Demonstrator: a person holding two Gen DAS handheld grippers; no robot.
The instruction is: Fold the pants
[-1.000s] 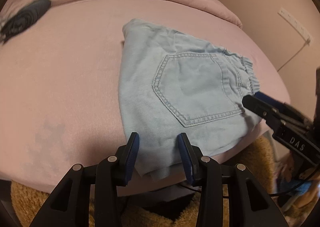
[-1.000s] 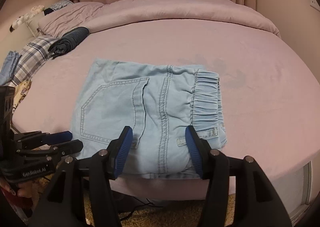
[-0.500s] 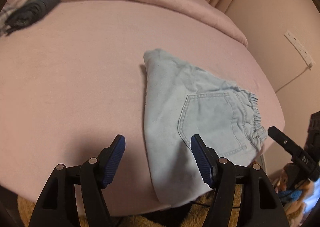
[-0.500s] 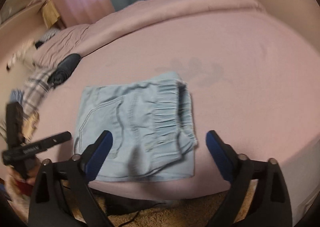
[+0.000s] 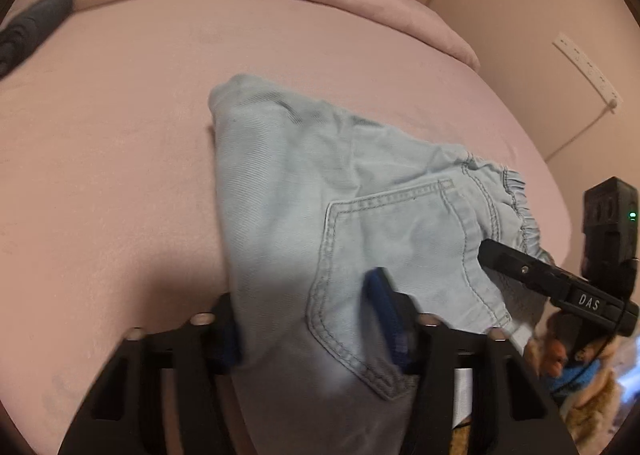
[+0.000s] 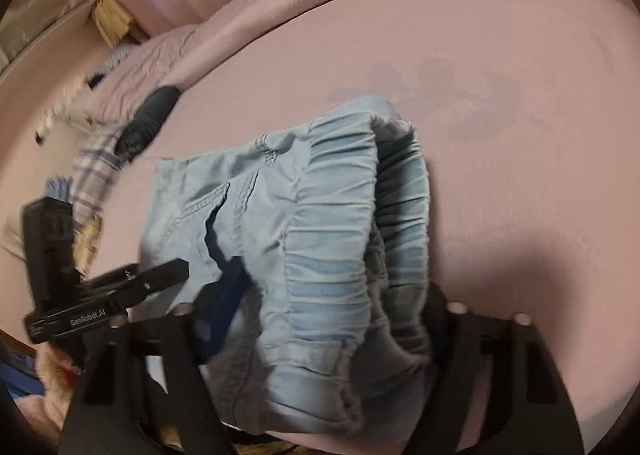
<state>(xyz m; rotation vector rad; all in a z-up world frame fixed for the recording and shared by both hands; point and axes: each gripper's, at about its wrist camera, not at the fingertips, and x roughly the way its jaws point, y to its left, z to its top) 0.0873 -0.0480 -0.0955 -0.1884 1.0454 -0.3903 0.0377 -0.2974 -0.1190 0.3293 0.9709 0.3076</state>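
Observation:
The folded light-blue denim pants lie near the front edge of the pink bed, back pocket up; in the right wrist view the elastic waistband faces me. My left gripper is wide open with the near hem end of the pants between its fingers. My right gripper is wide open around the waistband end; its right finger is mostly hidden behind the cloth. Each gripper shows in the other's view: the right one, the left one.
The pink bed sheet spreads left and beyond the pants. A dark rolled garment and plaid cloth lie at the far left of the bed. A power strip hangs on the wall at right. Brown rug below the bed edge.
Both grippers opened wider and moved forward onto the pants. The cloth now sits between the fingers of each; the waistband end is bunched up.

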